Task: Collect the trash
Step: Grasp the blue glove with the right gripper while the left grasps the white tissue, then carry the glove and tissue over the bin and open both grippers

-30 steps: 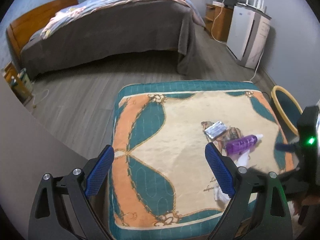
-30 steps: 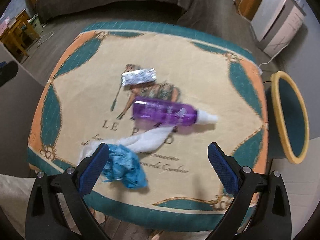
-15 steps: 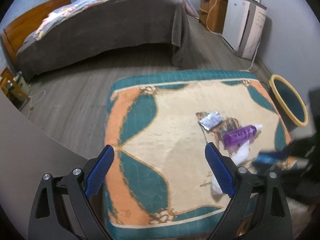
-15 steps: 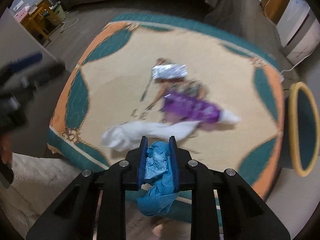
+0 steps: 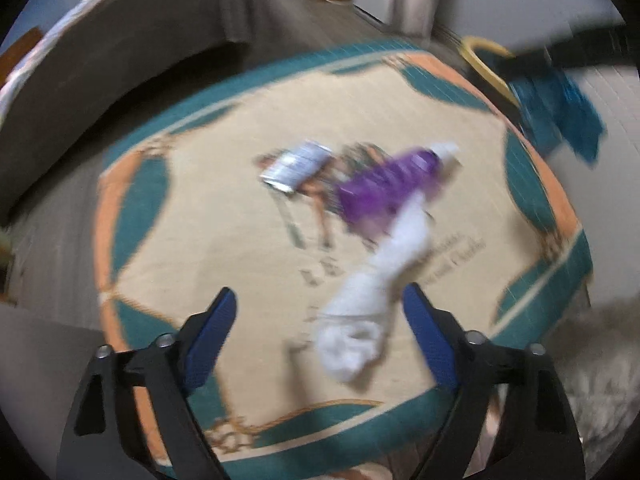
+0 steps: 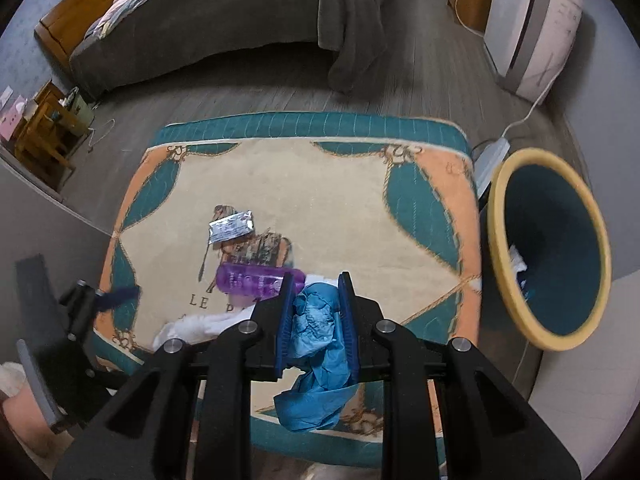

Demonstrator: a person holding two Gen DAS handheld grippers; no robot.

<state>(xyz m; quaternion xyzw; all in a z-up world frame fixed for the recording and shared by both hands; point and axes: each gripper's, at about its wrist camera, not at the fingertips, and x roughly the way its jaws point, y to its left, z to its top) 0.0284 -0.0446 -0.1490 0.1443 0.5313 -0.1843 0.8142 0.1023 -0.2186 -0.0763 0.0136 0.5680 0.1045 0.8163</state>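
The right gripper (image 6: 313, 312) squeezes the soft, light blue glove (image 6: 316, 344). The left gripper (image 5: 318, 330) is closing around the floppy white tissue (image 5: 360, 336), not yet pinching its bunched end near the table's front edge.

Dark serif letters "LE" printed on the cream, teal and orange patterned cloth (image 6: 328, 196) covering the table, further lettering hidden or too blurred to read

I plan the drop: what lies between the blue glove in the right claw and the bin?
Only bare patterned cloth separates the blue glove from the bin, seen in the right wrist view.
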